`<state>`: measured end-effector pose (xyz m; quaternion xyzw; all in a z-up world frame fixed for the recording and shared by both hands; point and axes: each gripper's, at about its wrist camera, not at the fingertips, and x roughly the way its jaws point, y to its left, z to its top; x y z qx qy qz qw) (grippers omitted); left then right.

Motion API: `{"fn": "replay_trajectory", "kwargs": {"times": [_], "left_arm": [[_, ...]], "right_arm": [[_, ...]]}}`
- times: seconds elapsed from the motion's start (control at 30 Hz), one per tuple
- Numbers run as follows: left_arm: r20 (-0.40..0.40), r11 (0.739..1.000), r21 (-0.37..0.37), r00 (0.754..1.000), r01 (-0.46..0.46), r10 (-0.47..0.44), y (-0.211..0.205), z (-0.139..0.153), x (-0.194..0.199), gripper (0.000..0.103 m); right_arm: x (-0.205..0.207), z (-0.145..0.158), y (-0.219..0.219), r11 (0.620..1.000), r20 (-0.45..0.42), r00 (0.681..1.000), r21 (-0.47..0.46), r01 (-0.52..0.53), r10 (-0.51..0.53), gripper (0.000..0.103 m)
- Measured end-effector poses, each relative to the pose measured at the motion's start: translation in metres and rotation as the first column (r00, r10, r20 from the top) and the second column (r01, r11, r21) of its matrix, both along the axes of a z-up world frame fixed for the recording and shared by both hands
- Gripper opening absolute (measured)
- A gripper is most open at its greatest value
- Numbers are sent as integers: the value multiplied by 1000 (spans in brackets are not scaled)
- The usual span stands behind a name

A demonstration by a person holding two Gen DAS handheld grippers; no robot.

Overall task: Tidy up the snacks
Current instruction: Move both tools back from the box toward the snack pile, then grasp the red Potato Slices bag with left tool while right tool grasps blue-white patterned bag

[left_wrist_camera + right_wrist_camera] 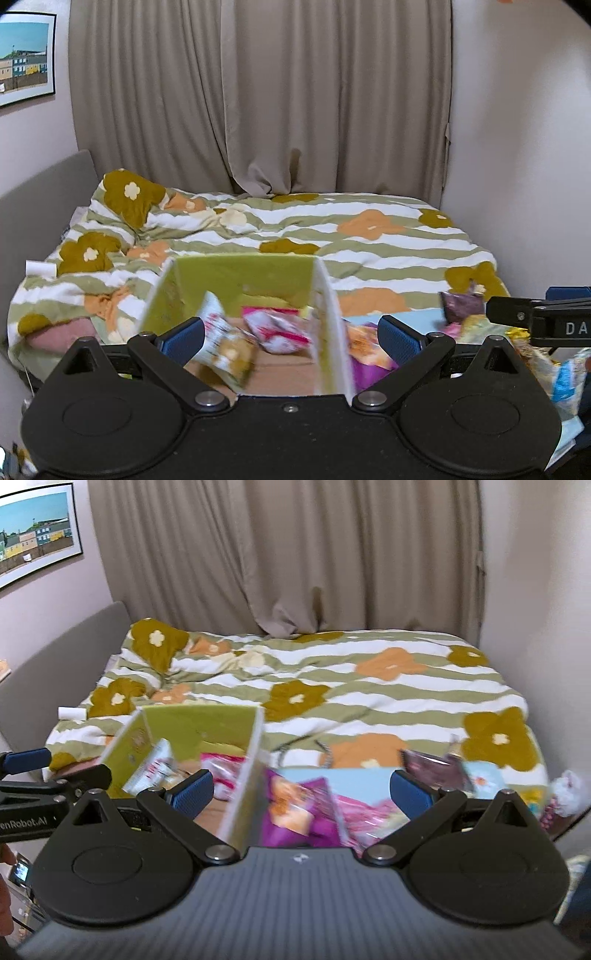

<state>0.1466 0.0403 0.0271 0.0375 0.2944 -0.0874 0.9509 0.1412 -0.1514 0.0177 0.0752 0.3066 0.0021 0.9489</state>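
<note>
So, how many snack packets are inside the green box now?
2: a white-and-tan packet by the left wall, a pink packet toward the back. More may be hidden.

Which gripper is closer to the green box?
Left. The left gripper hangs open right over the green box, above the packets inside. The right gripper is also open but sits off the box's right side, over the purple snack bag.

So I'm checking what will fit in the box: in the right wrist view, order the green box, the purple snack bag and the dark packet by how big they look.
1. Green box, clearly largest.
2. Purple snack bag.
3. Dark packet, smallest, though it lies farther from the camera and partly behind a finger, so that gap is unsure.
</note>
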Motion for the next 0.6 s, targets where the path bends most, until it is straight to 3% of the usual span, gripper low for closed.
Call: {"fn": "replay_trajectory", "kwargs": {"times": [0.27,0.6], "left_arm": [[-4,999,24,999,32,-32,-88,-11,-51,101],[-86,981,59,980,183,-178,-189,-58,-81,101]], "right_arm": [[-56,-11,-90,999,12,1000,-31,17,-17,103],[-89,-54,-184,998,-69,997,-42,42,-45,103]]}}
